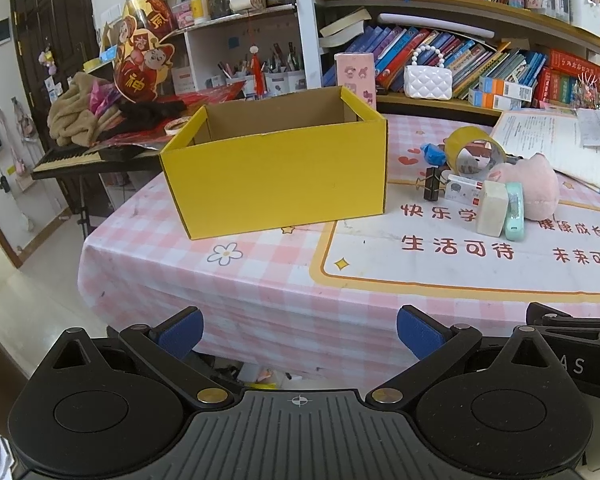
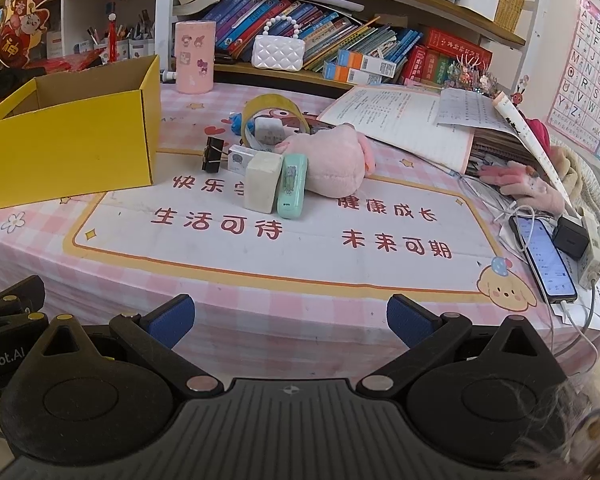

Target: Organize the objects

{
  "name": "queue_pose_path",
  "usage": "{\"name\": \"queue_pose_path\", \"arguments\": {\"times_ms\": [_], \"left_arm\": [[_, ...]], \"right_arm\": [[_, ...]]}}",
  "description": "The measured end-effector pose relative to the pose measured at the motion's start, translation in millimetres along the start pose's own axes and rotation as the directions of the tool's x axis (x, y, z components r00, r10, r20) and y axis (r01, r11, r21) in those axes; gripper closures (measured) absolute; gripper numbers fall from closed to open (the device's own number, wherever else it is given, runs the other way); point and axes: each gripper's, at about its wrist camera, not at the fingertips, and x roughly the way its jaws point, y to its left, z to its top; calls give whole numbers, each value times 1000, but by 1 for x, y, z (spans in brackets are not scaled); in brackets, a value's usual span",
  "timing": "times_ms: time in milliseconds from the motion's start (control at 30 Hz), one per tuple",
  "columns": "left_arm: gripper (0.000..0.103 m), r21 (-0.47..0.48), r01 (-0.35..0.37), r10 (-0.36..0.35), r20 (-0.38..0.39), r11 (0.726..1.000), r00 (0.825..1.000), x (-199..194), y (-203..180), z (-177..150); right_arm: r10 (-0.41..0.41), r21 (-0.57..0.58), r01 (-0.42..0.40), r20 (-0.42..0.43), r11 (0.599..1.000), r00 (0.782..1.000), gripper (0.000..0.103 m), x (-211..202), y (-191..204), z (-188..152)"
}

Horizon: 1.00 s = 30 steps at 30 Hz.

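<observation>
An empty yellow cardboard box [image 1: 276, 176] [image 2: 68, 148] stands open on the pink checked tablecloth. Right of it lies a cluster: a pink plush toy [image 1: 530, 186] [image 2: 332, 164], a grey-white block [image 1: 492, 208] [image 2: 262, 186], a mint green stapler [image 1: 514, 212] [image 2: 292, 186], a black binder clip [image 1: 432, 184] [image 2: 213, 155], a small white card box [image 1: 466, 190] [image 2: 240, 158], a yellow tape roll [image 1: 474, 152] [image 2: 274, 110] and a blue crumpled piece [image 1: 434, 152]. My left gripper [image 1: 300, 336] hovers open near the table's front edge, well short of the box. My right gripper [image 2: 290, 322] is open too, with nothing between its fingers.
An open workbook [image 2: 404, 120] and loose papers lie at the back right. A phone [image 2: 544, 260], black charger [image 2: 571, 238] and cables sit at the right edge. A pink cylinder [image 2: 194, 56] stands behind the box. Bookshelves with a white handbag [image 2: 278, 50] line the back; a keyboard [image 1: 72, 160] stands left.
</observation>
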Motion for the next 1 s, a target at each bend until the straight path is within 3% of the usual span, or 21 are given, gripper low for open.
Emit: {"name": "queue_pose_path", "arguments": {"times_ms": [567,1000], "left_arm": [[0,-2,-9,9,7,1000,1000,-1,2,3],[0,-17,24,-24,-15,1000,1000,8,2,5]], "right_arm": [[-3,-18,4,16,1000,1000,0,-1,2,1],[-2,-6,2,-7,1000,1000,0,7,0,4]]}}
